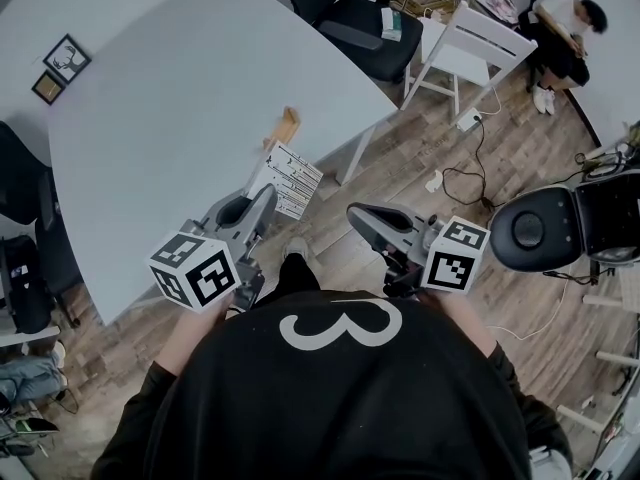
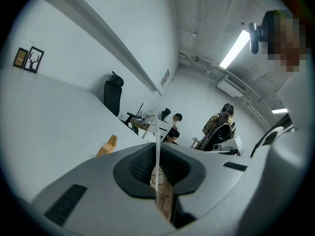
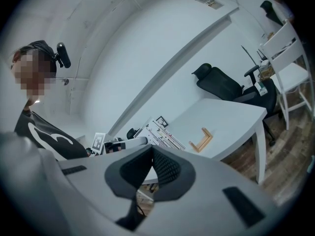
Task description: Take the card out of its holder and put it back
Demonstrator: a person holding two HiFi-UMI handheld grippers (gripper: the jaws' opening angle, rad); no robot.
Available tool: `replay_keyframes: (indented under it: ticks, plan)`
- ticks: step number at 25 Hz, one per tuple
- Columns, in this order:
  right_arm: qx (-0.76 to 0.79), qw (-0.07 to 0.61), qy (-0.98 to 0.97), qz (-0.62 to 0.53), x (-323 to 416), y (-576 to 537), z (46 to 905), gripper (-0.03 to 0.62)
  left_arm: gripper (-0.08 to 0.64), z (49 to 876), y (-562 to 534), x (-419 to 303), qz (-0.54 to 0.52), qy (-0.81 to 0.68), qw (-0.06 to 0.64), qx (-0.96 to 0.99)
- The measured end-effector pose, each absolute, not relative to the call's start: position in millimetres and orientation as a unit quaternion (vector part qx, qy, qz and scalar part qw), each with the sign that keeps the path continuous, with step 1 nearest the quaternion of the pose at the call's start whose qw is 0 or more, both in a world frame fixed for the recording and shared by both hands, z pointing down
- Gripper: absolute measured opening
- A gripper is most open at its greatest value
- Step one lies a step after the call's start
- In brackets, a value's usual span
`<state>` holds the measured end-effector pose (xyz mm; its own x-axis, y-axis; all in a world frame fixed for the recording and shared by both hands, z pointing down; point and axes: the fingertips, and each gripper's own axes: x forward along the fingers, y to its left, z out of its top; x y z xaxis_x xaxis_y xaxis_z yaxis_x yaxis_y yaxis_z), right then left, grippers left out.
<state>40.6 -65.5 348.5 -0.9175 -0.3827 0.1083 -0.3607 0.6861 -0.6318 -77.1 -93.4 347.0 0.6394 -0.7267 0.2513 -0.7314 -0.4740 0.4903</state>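
A white card (image 1: 286,180) with dark print hangs over the table's near edge, with my left gripper (image 1: 266,200) shut on its lower end. In the left gripper view the card (image 2: 157,136) shows edge-on as a thin white line between the closed pads of my left gripper (image 2: 158,157). The small wooden holder (image 1: 288,125) stands empty on the white table (image 1: 180,98), just beyond the card; it also shows as the holder (image 2: 108,145) and the holder (image 3: 201,139). My right gripper (image 1: 360,216) hovers over the floor right of the card, shut on nothing; its pads (image 3: 165,163) meet.
Two small picture frames (image 1: 58,65) lie at the table's far left. A black office chair (image 1: 365,23) and a white chair (image 1: 468,46) stand beyond the table. A person (image 1: 562,23) sits far right. Cables (image 1: 468,180) trail on the wooden floor.
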Motion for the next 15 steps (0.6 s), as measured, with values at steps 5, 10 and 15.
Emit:
replay_keyframes:
  ticks: [5, 10, 15]
  plan:
    - [-0.201, 0.018, 0.917, -0.344, 38, -76, 350, 0.009, 0.025, 346, -108, -84, 0.013, -0.441, 0.276, 0.854]
    - [-0.204, 0.019, 0.913, -0.351, 34, -101, 353, 0.009, 0.025, 344, -138, -93, 0.015, -0.449, 0.272, 0.851]
    - [-0.213, 0.022, 0.911, -0.352, 34, -113, 351, 0.009, 0.025, 338, -160, -99, 0.023, -0.451, 0.258, 0.854]
